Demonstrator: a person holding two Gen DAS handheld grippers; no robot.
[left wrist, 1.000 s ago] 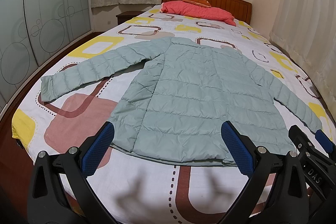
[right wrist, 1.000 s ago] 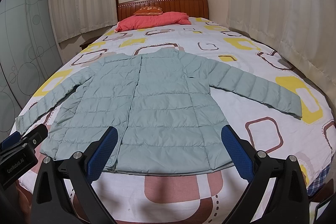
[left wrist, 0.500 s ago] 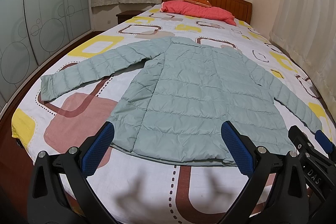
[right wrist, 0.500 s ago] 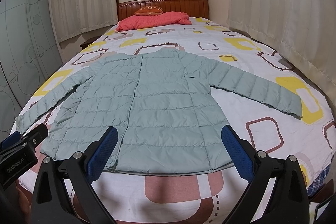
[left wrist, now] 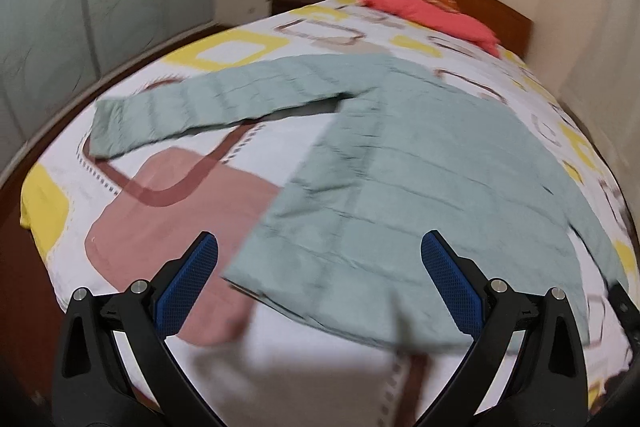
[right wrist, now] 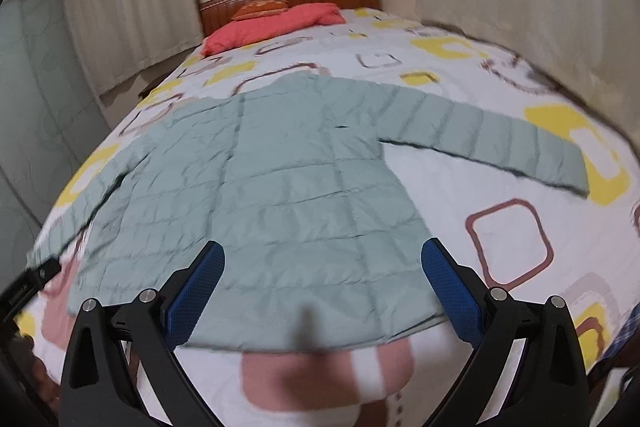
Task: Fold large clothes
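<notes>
Jacket lies flat on the bed, spread full, both sleeves out to the sides, hem toward me and collar toward the pillow. From how it lies, I judge nothing is folded yet: no sleeve is turned in and no side is doubled over. All the folds are left, sleeves first, I would say, then the body.

My left gripper hangs above the hem near its left corner, fingers wide apart and empty. My right gripper hangs above the hem toward its right side, fingers wide too, nothing between them. Neither touches the cloth as far as I can tell; both views are blurred.

The jacket is pale green, quilted in crosswise bands, puffy and light looking, with a slight sheen. I expect it to be slippery and springy, so folds may puff open. The sleeves are long, tapering tubes. The bed cover is white with yellow, brown and pink rounded squares, and looks smooth.
</notes>
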